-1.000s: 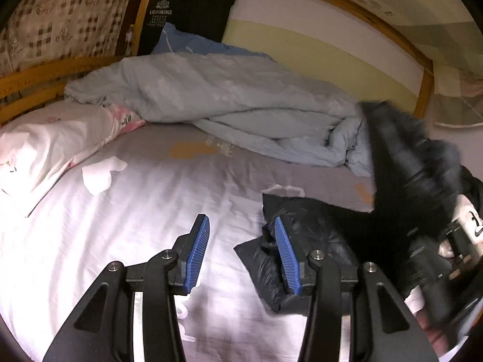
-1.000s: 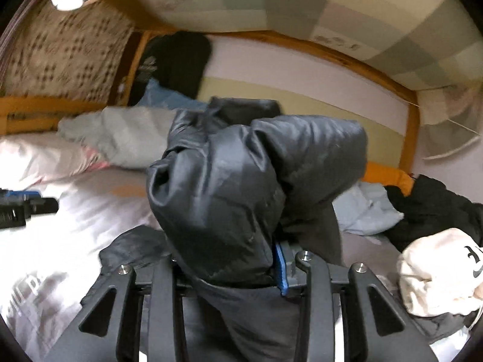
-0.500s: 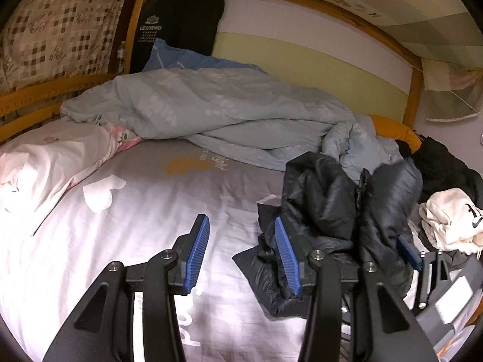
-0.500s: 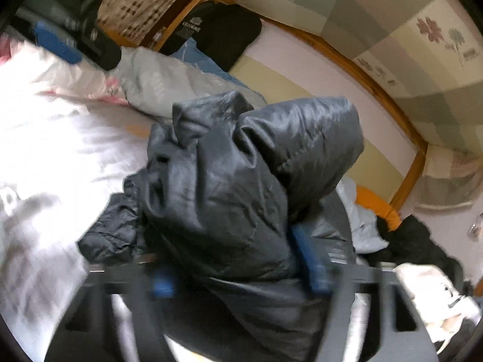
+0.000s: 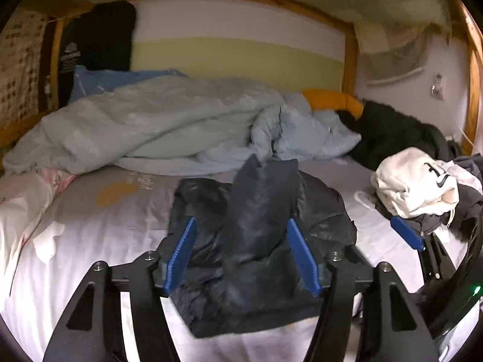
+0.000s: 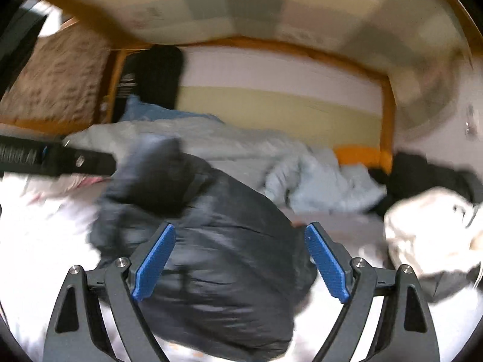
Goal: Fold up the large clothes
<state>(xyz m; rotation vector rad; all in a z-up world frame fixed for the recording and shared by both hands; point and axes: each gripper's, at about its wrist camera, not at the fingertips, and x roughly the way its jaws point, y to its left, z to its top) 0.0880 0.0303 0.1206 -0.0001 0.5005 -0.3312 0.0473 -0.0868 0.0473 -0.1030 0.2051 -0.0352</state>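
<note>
One dark jacket (image 5: 259,241) now dropped flat between two opened grippers.

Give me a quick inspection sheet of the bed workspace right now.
Surface: bed sheet, pale, printed, lit at the near end.
Job's things: dark puffer jacket bunched on the sheet, not flat.
Clutter: light blue duvet heaped behind; white garment on dark clothes at the right; pillow at the left.
Grippers: left gripper jaws opening, jacket between the pads, no pad pressing it; right gripper open above the jacket.
Cables: nothing seen.
Surroundings: wooden bed frame, checked fabric overhead, black bag in the far corner.
</note>
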